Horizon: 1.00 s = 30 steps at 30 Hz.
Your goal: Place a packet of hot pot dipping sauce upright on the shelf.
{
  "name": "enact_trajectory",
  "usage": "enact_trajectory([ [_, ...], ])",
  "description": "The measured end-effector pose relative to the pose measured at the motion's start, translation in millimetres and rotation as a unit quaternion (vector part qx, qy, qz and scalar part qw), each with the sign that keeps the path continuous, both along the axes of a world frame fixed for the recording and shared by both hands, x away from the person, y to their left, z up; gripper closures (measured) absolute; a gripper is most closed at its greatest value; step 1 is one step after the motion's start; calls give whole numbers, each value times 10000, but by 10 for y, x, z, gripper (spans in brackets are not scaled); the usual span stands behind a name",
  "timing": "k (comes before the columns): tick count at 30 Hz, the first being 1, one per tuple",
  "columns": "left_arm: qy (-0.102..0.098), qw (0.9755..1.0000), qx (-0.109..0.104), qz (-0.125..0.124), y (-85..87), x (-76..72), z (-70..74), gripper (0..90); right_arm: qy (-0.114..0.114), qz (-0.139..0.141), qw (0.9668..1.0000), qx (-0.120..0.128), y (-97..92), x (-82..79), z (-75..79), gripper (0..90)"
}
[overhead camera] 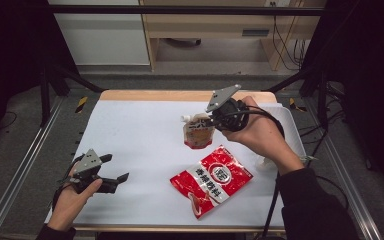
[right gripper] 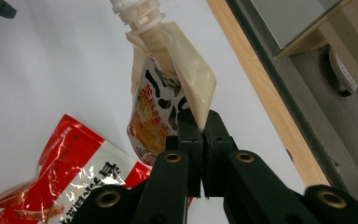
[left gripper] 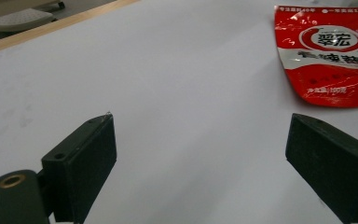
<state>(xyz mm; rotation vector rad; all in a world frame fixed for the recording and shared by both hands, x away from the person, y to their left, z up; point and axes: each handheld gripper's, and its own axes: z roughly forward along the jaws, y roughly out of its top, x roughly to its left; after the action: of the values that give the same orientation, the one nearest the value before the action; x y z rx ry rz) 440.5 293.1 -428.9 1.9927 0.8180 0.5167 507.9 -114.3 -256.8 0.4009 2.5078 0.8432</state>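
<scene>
A cream spouted pouch (overhead camera: 198,131) with a white cap and black and orange print hangs above the white table; my right gripper (overhead camera: 212,120) is shut on its upper corner. In the right gripper view the pouch (right gripper: 168,98) has its corner pinched between the two pads (right gripper: 189,140). A red and white snack bag (overhead camera: 211,180) lies flat near the front of the table, also seen as the snack bag (left gripper: 331,56) ahead of my left gripper. My left gripper (overhead camera: 117,170) stands open low over the table at the front left, jaws wide with nothing between them (left gripper: 200,163).
The white sheet covers the table (overhead camera: 140,130), with a wooden edge (overhead camera: 155,95) at the far side. Black frame posts and cables stand on both sides. A cable trails from the right hand down the right edge.
</scene>
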Motion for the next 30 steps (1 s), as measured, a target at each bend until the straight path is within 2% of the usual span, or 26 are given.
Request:
enact_trajectory([
  [4, -41, 9999, 3, 107, 41, -10, -25, 85, -16, -159, 9999, 41, -136, 31, 47, 891],
  [10, -91, 9997, 137, 191, 74, -71, -65, 85, -105, -272, 9995, 70, -300, 46, 141, 890],
  [13, -45, 9996, 179, 197, 96, -107, -122, 85, -130, -330, 9994, 53, -394, 49, 162, 891],
  [22, -53, 9991, 356, 214, 124, -127, -165, 84, -123, -545, 9984, 99, -690, 95, 130, 890],
  [30, -44, 9989, 381, 274, 184, -169, -181, 84, -94, -781, 9969, 84, -1028, 92, 80, 891],
])
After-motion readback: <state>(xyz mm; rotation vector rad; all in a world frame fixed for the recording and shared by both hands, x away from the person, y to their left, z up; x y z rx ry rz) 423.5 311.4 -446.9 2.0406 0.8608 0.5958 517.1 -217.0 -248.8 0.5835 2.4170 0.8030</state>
